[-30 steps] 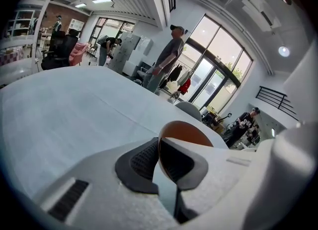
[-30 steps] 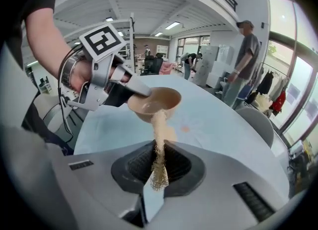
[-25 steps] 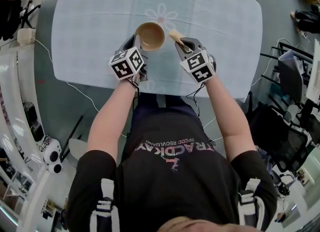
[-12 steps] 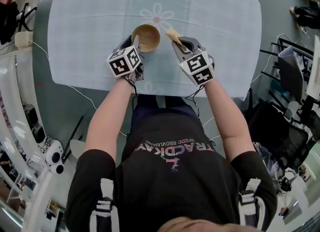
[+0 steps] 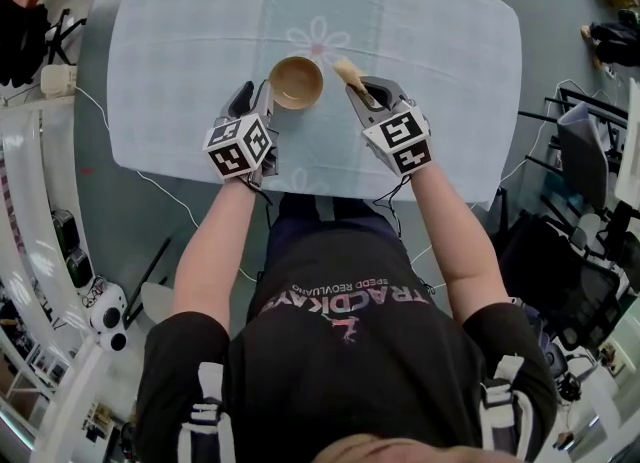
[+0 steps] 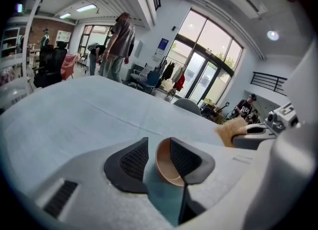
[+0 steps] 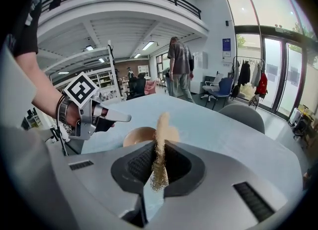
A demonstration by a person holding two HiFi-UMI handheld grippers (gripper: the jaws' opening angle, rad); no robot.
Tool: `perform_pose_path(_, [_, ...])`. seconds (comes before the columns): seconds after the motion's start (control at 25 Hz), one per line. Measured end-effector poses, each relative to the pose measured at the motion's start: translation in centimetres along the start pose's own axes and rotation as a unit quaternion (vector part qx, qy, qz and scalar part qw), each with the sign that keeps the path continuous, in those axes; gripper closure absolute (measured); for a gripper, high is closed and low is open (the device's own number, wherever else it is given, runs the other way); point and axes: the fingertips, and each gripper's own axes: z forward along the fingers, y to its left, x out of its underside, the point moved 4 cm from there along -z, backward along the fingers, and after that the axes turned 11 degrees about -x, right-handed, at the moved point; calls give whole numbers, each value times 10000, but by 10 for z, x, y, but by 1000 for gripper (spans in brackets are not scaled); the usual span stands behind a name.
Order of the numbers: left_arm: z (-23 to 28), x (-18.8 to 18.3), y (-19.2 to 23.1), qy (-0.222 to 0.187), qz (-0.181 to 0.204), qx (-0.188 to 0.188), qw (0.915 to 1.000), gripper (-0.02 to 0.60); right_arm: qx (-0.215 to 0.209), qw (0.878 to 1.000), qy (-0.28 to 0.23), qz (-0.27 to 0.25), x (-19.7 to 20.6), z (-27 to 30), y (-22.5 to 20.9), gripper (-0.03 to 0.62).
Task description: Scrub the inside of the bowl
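A brown wooden bowl [image 5: 296, 82] stands upright on the pale blue tablecloth [image 5: 190, 31]. Just below and left of it is my left gripper [image 5: 255, 96], whose jaws have just been opening; they now stand apart and off the rim. In the left gripper view the bowl [image 6: 166, 167] shows through the gap of the left gripper [image 6: 158, 148], untouched by the pads. My right gripper [image 5: 362, 89] is shut on a tan fibrous scrubber [image 5: 348, 71], right of the bowl. In the right gripper view the scrubber [image 7: 163, 130] sticks up from the right gripper [image 7: 160, 155], with the bowl [image 7: 136, 135] behind it.
A flower print [image 5: 318, 39] marks the cloth beyond the bowl. The table's near edge [image 5: 300, 183] runs just under my wrists. Chairs [image 5: 575, 141] and cables crowd the floor at both sides. People stand [image 7: 180, 65] far behind the table.
My left gripper has let go of the bowl's rim, opened and drawn back toward me. The bowl now rests free on the cloth. The right gripper with the scrubber has hardly shifted.
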Motion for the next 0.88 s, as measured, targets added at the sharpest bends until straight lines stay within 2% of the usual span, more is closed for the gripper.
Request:
perform_pose_path(0.2, [-47,-35,-12,-781,733,9,9942,551,-17,9980,-633,-93,-36,-26,8,562])
perform_pose_path(0.4, [-102,-70,-40,-1594,1365,117,9777,558,-3,9909,-1311,-321,-77,-61,23,562])
perform_pose_path(0.48, [-124,-83,-53,-1883,1463,161,9710,558,16,9871,-1538,-449,-91,-76,28,562])
perform_pose_path(0.64, [-168,-98,-78,-2245,1458,295,9630,560,30,9778,-1965,-729,-116,-114,46,562])
perform_pose_path(0.88, [-215,-95,-107,-2465,1611,439,9546,565,26,9646,-2409,-1071,-136,-168,76,562])
